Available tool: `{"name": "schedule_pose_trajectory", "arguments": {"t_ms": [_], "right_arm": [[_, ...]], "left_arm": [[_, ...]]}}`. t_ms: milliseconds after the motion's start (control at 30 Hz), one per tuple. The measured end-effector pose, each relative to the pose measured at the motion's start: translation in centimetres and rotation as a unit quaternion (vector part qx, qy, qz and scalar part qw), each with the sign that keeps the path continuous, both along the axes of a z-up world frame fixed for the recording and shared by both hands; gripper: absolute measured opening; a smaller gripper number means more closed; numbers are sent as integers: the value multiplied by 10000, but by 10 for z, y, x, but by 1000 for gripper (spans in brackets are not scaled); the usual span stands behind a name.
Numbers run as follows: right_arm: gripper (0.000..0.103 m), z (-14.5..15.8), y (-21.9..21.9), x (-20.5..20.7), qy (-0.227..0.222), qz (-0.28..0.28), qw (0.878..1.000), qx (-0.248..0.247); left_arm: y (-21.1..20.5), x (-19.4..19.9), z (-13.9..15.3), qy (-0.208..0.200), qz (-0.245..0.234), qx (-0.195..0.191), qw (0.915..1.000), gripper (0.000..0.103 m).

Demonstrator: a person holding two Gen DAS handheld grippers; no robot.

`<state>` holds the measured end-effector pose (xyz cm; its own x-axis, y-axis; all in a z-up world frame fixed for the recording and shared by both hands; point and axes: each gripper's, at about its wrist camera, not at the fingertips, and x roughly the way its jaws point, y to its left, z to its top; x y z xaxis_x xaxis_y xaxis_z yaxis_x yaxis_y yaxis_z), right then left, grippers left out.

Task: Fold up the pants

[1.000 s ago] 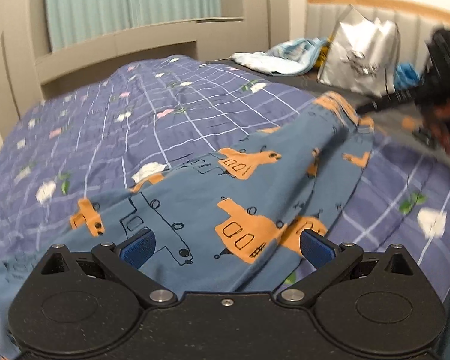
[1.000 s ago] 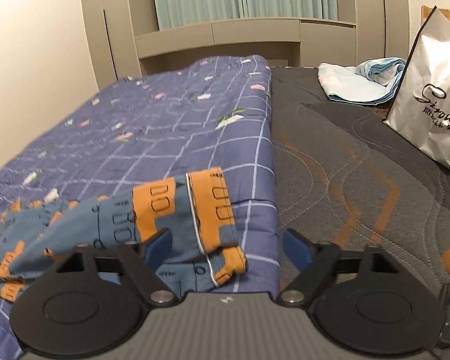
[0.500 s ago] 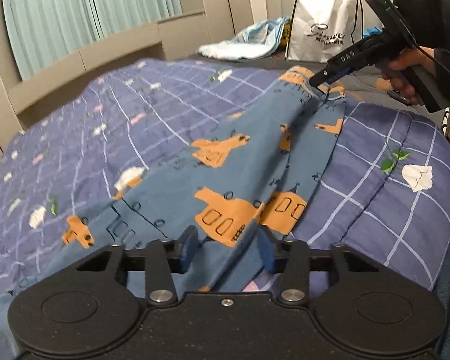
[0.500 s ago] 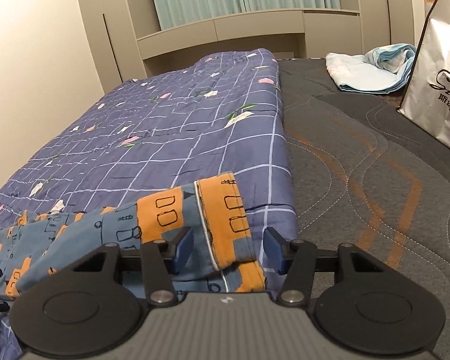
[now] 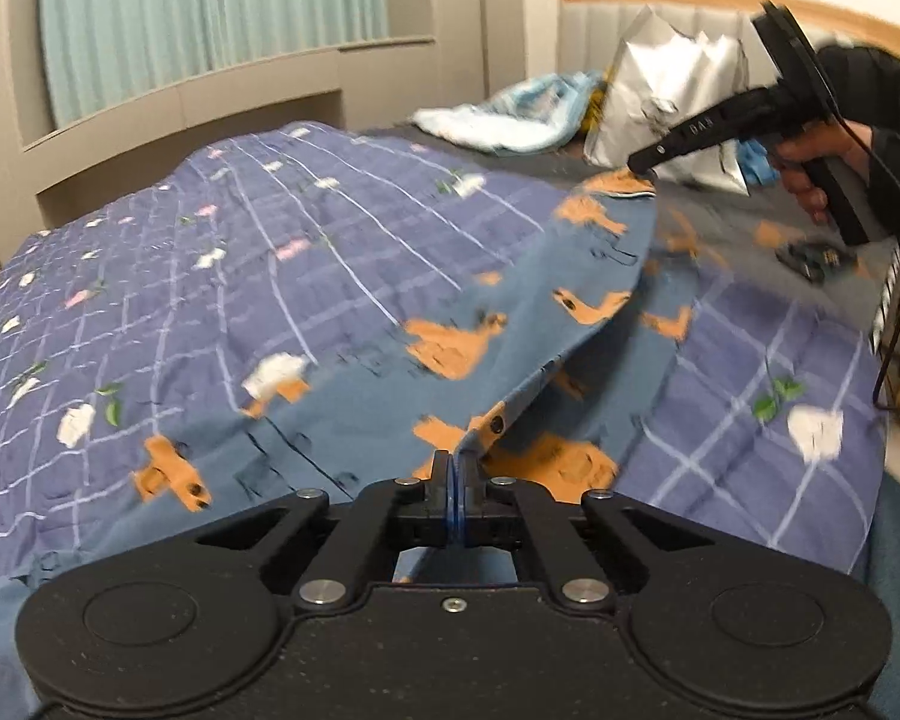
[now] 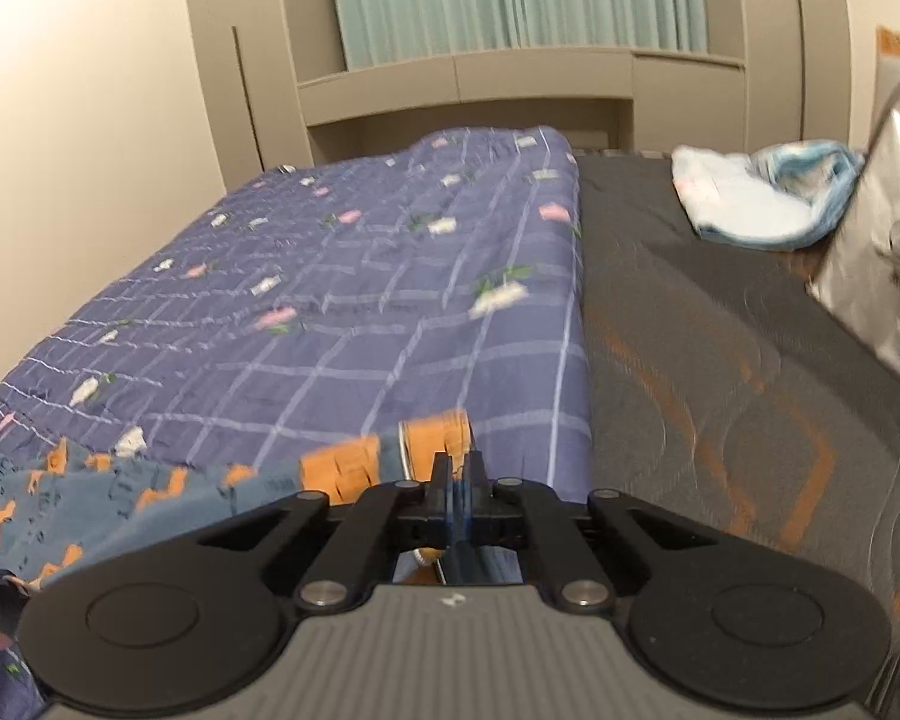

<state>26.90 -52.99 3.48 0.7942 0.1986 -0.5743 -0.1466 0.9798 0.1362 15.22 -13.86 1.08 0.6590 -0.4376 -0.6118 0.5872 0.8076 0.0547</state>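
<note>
Item: purple-blue checked quilt with small flowers (image 5: pixel 222 276), covering my bed's left half; dark grey stitched mattress (image 6: pixel 720 360) lying bare beside it.

Item: blue cotton pants printed with orange vehicles (image 5: pixel 450 354), stretching across the quilt between my two tools.

Item: my left gripper (image 5: pixel 453 483), jaws pressed together, pinching a fold of the pants' near edge.

Item: my right gripper (image 6: pixel 457 483), jaws closed tight, clamping the orange-cuffed far end, which is lifting off the quilt.
</note>
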Motion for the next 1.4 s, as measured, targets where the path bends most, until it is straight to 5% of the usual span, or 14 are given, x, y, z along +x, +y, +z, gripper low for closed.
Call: {"name": "schedule_pose_trajectory", "arguments": {"t_ms": [333, 500, 633, 733, 900, 967, 1000, 1067, 1400], "right_arm": [[0, 56, 15, 9, -478, 283, 9981, -267], [13, 23, 10, 1, 37, 336, 9989, -313], [34, -15, 0, -10, 514, 289, 9982, -122], [35, -36, -6, -20, 741, 232, 9970, 1], [35, -52, -11, -24, 943, 211, 9953, 87], [25, -52, -10, -23, 959, 185, 9952, 99], [12, -51, -9, -22, 950, 166, 9953, 51], [7, -46, -7, -21, 900, 160, 9958, -57], [4, 26, 12, 2, 88, 376, 9980, -503]], "left_arm": [[-2, -11, 15, -63, -102, -145, 9998, 0], [-3, -13, -1, 167, -132, -39, 9998, 0], [-1, -13, -4, 229, -154, -16, 9996, 0], [-1, -11, -6, 242, -142, -9, 9996, 0], [-2, -10, -8, 267, -118, -14, 9996, 0], [-2, -11, -8, 256, -87, -32, 9996, 0], [-2, -11, -7, 245, -72, -49, 9997, 0], [-1, -11, -5, 194, -24, -82, 9998, 0], [9, -14, 25, -278, 278, -451, 9982, 0]]}}
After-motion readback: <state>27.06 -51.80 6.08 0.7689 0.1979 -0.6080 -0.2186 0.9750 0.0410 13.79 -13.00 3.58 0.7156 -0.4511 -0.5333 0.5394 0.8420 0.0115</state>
